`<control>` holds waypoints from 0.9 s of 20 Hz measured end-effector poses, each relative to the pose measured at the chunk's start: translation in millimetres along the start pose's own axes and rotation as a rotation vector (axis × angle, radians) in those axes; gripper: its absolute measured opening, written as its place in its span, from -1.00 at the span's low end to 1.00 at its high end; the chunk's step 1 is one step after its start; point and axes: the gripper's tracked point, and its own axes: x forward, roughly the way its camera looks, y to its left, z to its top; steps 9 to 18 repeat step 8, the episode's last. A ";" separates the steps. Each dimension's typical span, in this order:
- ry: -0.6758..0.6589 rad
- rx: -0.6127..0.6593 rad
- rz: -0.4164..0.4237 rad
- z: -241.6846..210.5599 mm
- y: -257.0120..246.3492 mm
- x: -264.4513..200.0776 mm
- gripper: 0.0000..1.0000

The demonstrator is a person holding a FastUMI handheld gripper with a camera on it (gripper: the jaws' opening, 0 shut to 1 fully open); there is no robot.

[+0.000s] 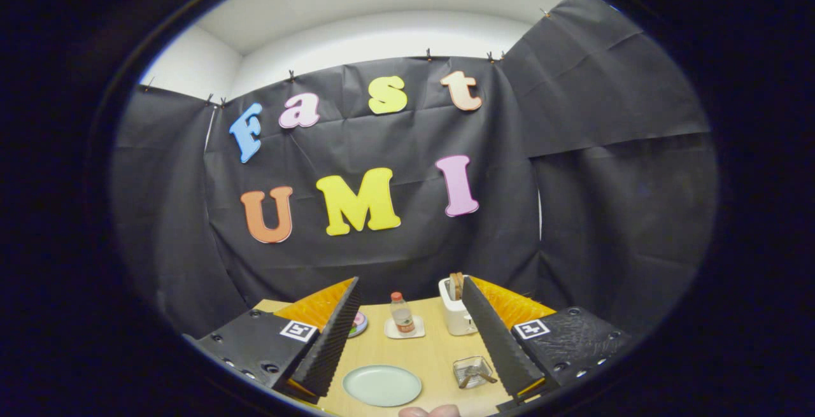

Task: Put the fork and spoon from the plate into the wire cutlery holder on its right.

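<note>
A pale green plate (382, 385) lies on the wooden table (433, 353) between my fingers, close to me, with nothing on its surface. To its right stands the small wire cutlery holder (473, 371), just inside my right finger (496, 340). Metal pieces that look like the fork and spoon rest in it, too small to tell apart. My gripper (411, 280) is open and held high above the table with nothing between its fingers.
Beyond the plate a small bottle (401, 313) stands on a white square coaster (405, 328). A white toaster (456, 309) sits at the back right, and a small colourful dish (358, 323) at the back left. Fingertips of a person (430, 412) show nearest to me.
</note>
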 end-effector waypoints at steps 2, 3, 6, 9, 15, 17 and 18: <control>-0.015 -0.024 0.001 7.1 -0.1 -2.7 0.92; -0.025 -0.035 0.002 11.2 -0.4 -4.8 0.92; -0.040 -0.061 0.011 14.5 1.2 -8.1 0.92; -0.035 -0.061 0.022 14.0 1.4 -8.3 0.92; -0.035 -0.061 0.022 14.0 1.4 -8.3 0.92; -0.035 -0.061 0.022 14.0 1.4 -8.3 0.92; -0.035 -0.061 0.022 14.0 1.4 -8.3 0.92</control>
